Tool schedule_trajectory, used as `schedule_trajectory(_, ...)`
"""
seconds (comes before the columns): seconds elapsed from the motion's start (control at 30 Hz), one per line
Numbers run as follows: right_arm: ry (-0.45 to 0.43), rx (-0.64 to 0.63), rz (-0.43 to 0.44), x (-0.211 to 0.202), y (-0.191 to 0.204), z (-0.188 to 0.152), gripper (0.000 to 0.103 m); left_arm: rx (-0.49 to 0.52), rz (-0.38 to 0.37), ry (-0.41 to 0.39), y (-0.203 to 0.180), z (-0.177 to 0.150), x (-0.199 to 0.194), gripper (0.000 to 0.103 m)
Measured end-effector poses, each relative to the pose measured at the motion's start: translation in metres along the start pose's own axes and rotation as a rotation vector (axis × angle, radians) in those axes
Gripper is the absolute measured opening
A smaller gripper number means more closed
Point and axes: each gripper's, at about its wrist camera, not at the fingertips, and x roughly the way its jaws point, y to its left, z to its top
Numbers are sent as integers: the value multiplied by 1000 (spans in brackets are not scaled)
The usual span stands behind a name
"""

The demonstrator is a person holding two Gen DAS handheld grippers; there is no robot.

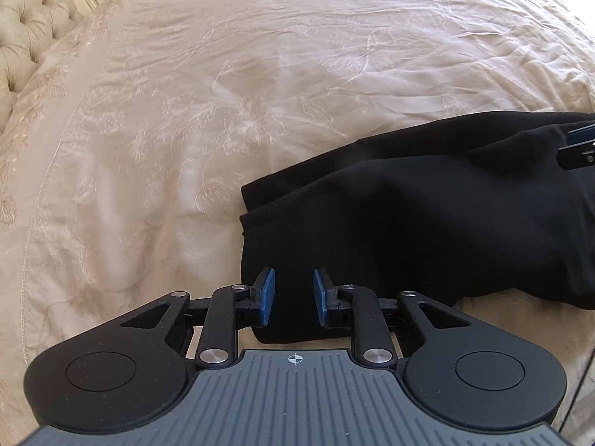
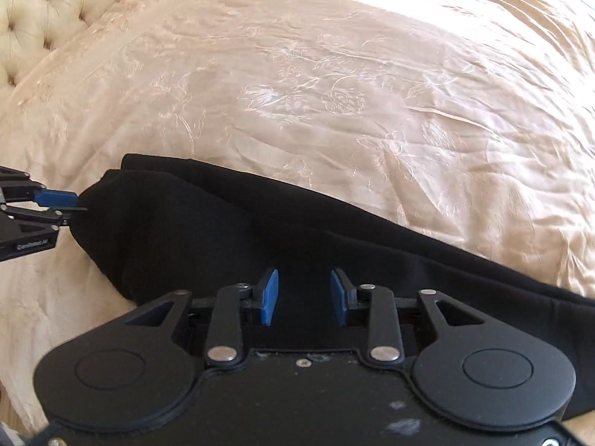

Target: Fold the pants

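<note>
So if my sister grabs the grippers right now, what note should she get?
Left hand-held gripper: open, fingers either side of the black pants' near-left edge, nothing pinched.
Right hand-held gripper: open, low over the pants further right.
Pants lie along the near side of the cream bedspread, layers already stacked, apparently folded once.
Left to do: grip the edges and fold again.

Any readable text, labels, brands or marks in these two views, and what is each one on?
Small white lettering on the side of the left tool body, seen in the right wrist view: too small and blurred to read.
Crosshair target mark, no letters, on the left tool's grey ribbed housing.
Black pants, cream bedspread: no text.
</note>
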Motion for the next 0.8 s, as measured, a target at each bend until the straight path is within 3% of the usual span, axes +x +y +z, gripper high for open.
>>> schedule_trajectory(0.1,22,5,-2,15,-2,9,34,-66,-19,24,14,1,9,24)
schedule_trajectory(0.2,15,52,18,16,-5,8,34,-171,-34,36,30,0,19,38)
schedule_trajectory(0.3,13,85,18,11,-3,4,34,-267,-57,40,44,-2,22,42)
schedule_trajectory(0.4,6,147,30,1,-5,-9,34,-313,-59,38,50,-7,23,49)
schedule_trajectory(0.5,7,246,36,-11,-7,-29,34,-312,-122,84,49,-9,33,51)
schedule_trajectory(0.57,12,324,43,-20,-9,-45,34,-293,-150,90,43,-8,38,46)
schedule_trajectory(0.6,14,362,50,-27,-9,-54,34,-276,-117,77,39,-7,38,30)
schedule_trajectory(0.63,18,398,55,-33,-8,-64,34,-251,-90,66,37,-5,37,26)
schedule_trajectory(0.8,50,416,50,-53,6,-98,34,-163,-98,-19,38,15,20,17)
